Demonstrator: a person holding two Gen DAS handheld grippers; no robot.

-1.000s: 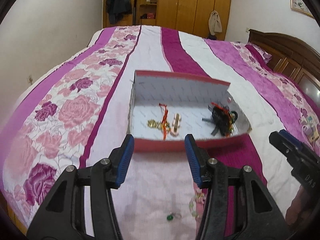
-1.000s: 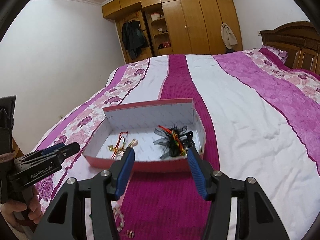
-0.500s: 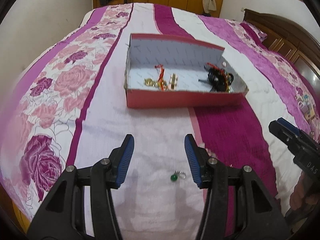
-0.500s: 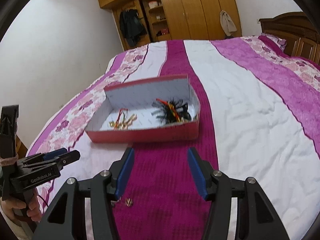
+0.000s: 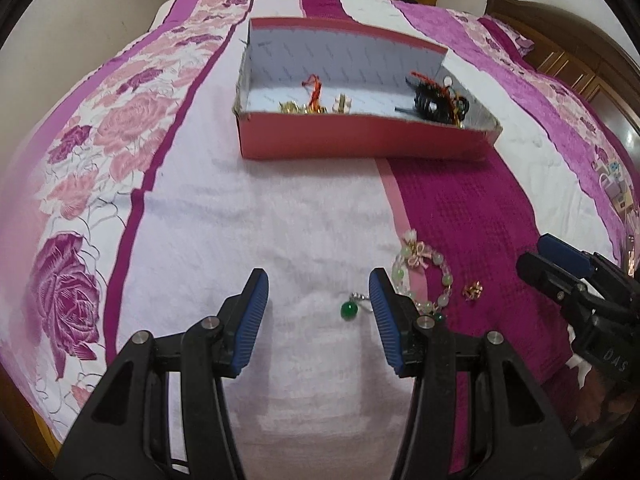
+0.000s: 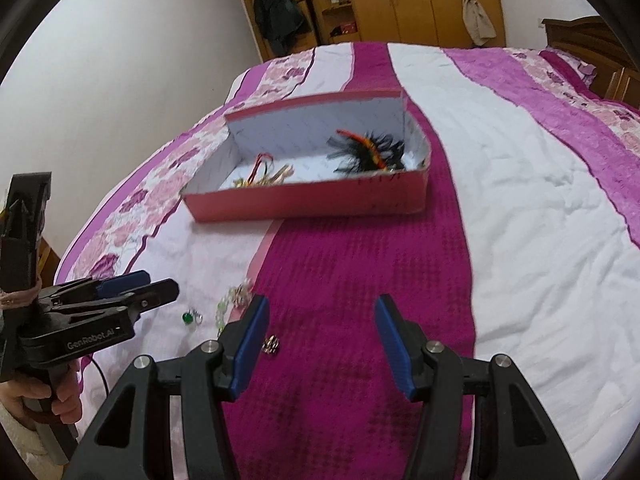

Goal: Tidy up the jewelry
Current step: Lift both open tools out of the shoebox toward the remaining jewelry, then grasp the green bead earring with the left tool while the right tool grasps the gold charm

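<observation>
Both grippers have dropped and tipped down toward the bedspread (image 5: 312, 216), so the red box (image 5: 360, 142) now sits further up the view than a second ago. Left gripper (image 5: 318, 312) hangs open and empty over the green bead pendant (image 5: 349, 310), with the bead bracelet (image 5: 424, 276) just beside its right finger. Right gripper (image 6: 318, 334) is open too, gold earring (image 6: 272, 345) near its left finger.

— Where are your grippers?
— My left gripper (image 5: 318, 304) tilts downward, jaws apart, nothing between the pads. My right gripper (image 6: 318, 330) sits at its three o'clock, jaws likewise parted and empty.
</observation>
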